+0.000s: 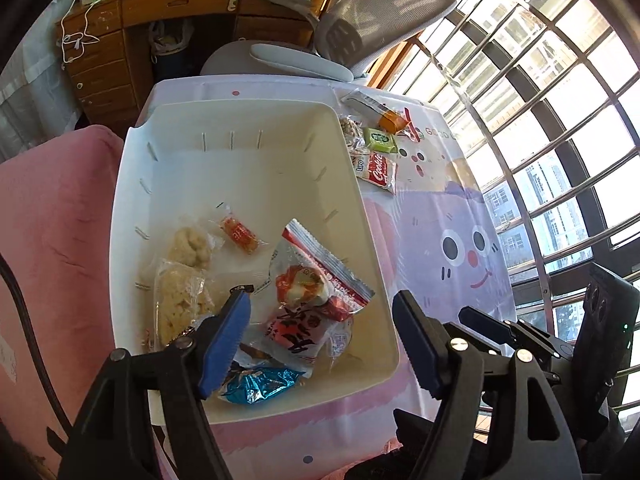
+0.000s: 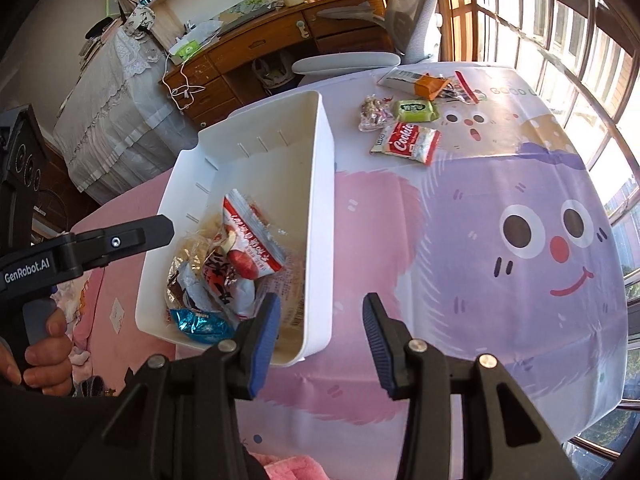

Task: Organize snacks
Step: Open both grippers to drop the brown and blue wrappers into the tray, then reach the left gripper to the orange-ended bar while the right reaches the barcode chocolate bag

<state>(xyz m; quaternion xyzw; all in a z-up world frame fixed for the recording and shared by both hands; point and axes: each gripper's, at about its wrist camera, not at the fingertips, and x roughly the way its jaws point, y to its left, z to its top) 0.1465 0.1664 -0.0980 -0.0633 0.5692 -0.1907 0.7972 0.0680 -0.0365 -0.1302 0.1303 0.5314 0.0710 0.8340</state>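
The left gripper [image 1: 320,340] hangs released and empty over the near end of the white bin [image 2: 320,184], above the red-and-white packet [image 1: 316,280] and the blue foil snack [image 1: 260,386] already inside; dipping lower could crush or snag those wrappers; the right gripper [image 2: 320,344], partly spread and holding nothing, straddles the bin's near corner, so a careless swing could knock the bin along the desk [image 2: 480,300]; judged from here, the loose snacks remain: the cookie packet [image 2: 408,142], green packet [image 2: 416,110] and orange packet [image 2: 430,85] lie well beyond both grippers at the desk's far side, right of the bin.
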